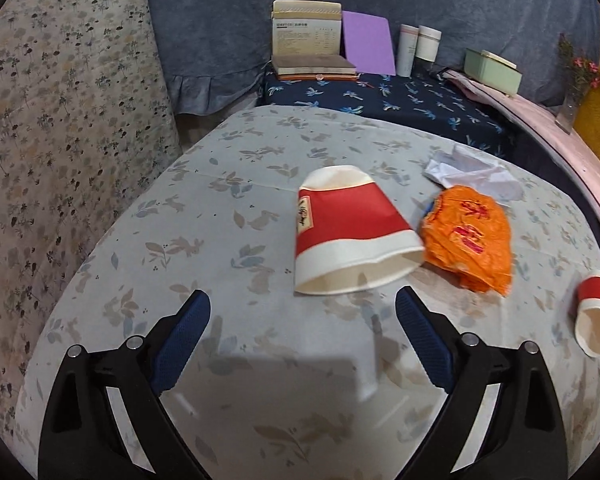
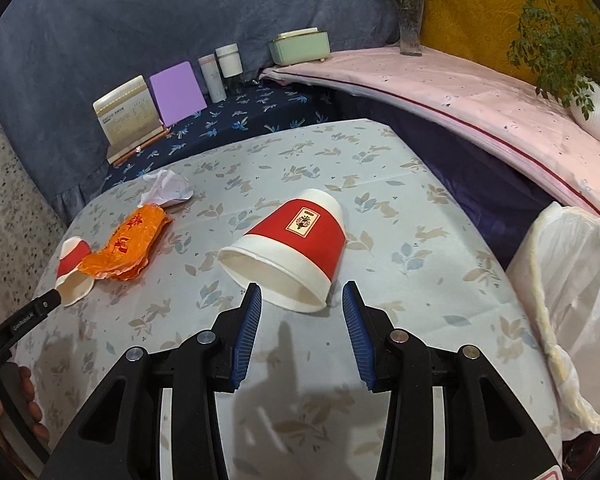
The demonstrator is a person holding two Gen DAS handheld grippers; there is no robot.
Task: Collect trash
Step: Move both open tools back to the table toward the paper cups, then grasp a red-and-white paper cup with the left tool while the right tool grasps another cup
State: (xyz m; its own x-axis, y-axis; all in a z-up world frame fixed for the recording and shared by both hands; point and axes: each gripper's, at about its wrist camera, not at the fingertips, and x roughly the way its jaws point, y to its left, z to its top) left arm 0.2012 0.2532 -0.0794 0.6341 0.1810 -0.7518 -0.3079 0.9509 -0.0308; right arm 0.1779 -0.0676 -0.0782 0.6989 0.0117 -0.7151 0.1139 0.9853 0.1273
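While both grippers point down at the table, we read the left gripper (image 1: pixel 303 312) jaws spread wide, nothing between them. Right gripper (image 2: pixel 302 300) jaws stand part open and empty, tips just short of a cup's rim.

Two red-and-white paper cups lie on their sides on the rabbit-print tablecloth (image 1: pixel 140 260). Left wrist view: squashed cup (image 1: pixel 352 236) just ahead of the fingertips, mouth toward us; second cup (image 1: pixel 594 316) at the right edge. Right wrist view swaps them: unsquashed cup (image 2: pixel 296 248) dead ahead, squashed one (image 2: pixel 74 272) far left, with the tip of the left gripper's finger (image 2: pixel 46 300) at its mouth.

Just past the squashed cup we see the orange wrapper (image 1: pixel 470 244) touching it, then crumpled white paper (image 1: pixel 472 174) behind.

Only the right wrist view gives us the bag-lined bin (image 2: pixel 572 304) beside the table, a person's fingers (image 2: pixel 24 390) at bottom left, and the potted plant (image 2: pixel 592 108).

Far back in both: book (image 1: pixel 306 40), purple card (image 1: pixel 368 42), two bottles (image 1: pixel 418 48), green box (image 1: pixel 492 72), flower vase (image 2: pixel 410 28).
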